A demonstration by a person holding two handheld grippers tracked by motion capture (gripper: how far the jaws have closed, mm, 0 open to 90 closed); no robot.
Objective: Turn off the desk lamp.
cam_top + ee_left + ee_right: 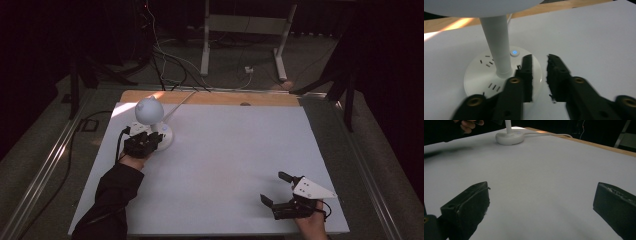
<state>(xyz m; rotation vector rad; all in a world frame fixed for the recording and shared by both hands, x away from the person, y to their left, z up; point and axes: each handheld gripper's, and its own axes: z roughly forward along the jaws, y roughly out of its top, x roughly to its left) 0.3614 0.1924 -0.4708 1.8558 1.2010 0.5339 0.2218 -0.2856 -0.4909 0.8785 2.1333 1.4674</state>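
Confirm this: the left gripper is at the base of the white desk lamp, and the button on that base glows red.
Not quite. The left gripper is at the base of the white desk lamp, but the button glows blue, not red. The left gripper view shows it.

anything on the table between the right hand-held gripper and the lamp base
Nothing: in the right gripper view, only bare white table stretches from the right hand-held gripper to the lamp base. The high view agrees.
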